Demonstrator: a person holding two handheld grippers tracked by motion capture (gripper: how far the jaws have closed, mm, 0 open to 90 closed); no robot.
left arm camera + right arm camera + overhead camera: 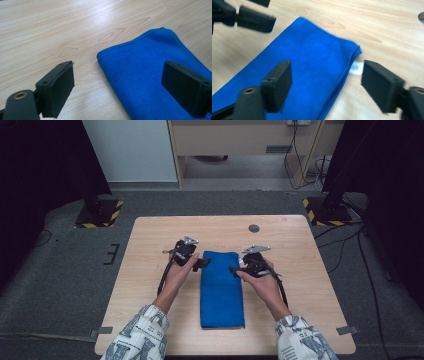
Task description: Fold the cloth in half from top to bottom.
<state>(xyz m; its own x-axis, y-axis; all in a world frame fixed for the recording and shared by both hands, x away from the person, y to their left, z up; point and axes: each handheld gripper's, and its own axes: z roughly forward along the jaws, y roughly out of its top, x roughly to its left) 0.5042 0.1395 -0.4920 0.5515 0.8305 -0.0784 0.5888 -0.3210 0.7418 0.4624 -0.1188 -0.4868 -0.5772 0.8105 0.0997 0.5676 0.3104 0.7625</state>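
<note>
On the light wooden table (150,320), a blue microfibre cloth (221,290), folded into a long narrow rectangle, is seen lying flat near the middle, its long sides running from the near edge toward the far edge. Its near end lies close to the table's near edge, and its far end reaches about the table's centre.

At the cloth's far left corner, the left gripper (204,263) is held just beside the left long edge. In the left gripper view its jaws are spread wide, one over bare wood and the other over blue fabric, with the corner of the cloth (150,72) between them; no pad is pressed on it.

At the far right corner, the right gripper (234,270) is held at the right long edge. In the right gripper view its jaws are likewise spread, straddling the layered edge of the cloth (317,65), where a small white label (356,68) sticks out onto the wood. Nothing is pinched.

Farther right and toward the far edge, a small dark round disc (254,228) is set in the tabletop, well apart from the cloth.

The folding is judged to be well advanced, since several layers are stacked at the right edge. No corner has been taken yet; what is left appears to be gripping both far corners and bringing them toward the near end.
</note>
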